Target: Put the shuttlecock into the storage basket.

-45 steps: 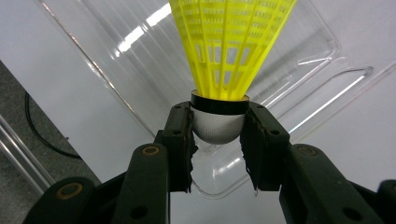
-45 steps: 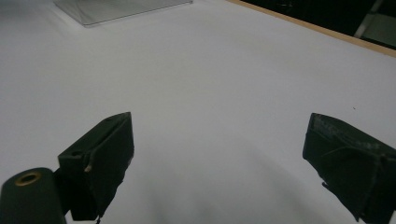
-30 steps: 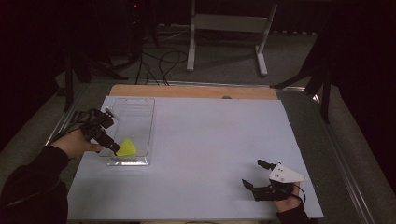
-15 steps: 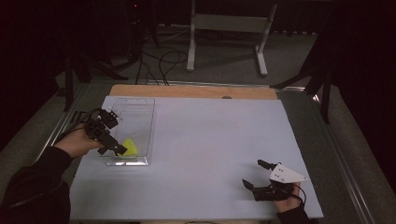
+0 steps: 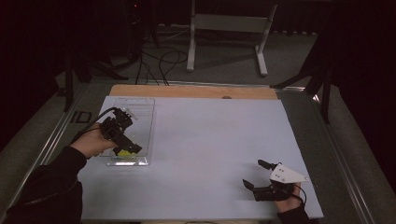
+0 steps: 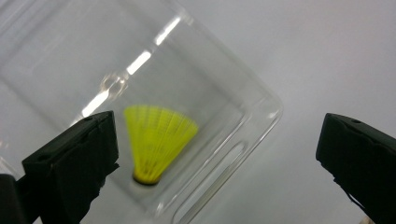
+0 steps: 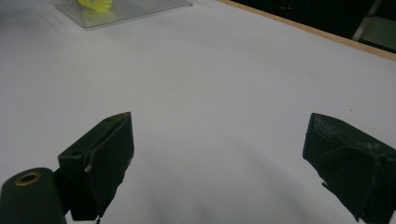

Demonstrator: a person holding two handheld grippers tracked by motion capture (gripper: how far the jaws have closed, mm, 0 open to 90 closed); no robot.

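A yellow shuttlecock (image 6: 156, 140) lies in the near end of a clear plastic tray (image 6: 252, 121) on the white table. My left gripper (image 6: 219, 154) hovers over that end of the tray. Its jaws have just been opening and stand wide apart, nothing between the pads. In the high view the left gripper (image 5: 130, 135) partly covers the shuttlecock (image 5: 123, 152) in the tray (image 5: 142, 116). My right gripper (image 5: 252, 172) rests open at the table's near right, gripping nothing. The right gripper view looks past its own jaws (image 7: 219, 158) to the far-off tray (image 7: 135, 11) and shuttlecock (image 7: 95, 4).
The white tabletop (image 5: 215, 140) stretches between the two hands, with a wooden strip (image 5: 196, 91) along its far edge. Beyond it on the dark floor stand a metal frame (image 5: 229, 23) and cables (image 5: 159, 60).
The left gripper's jaws have spread wider and the hand has shifted slightly right over the tray. The shuttlecock stays in the tray. The right gripper has kept still.
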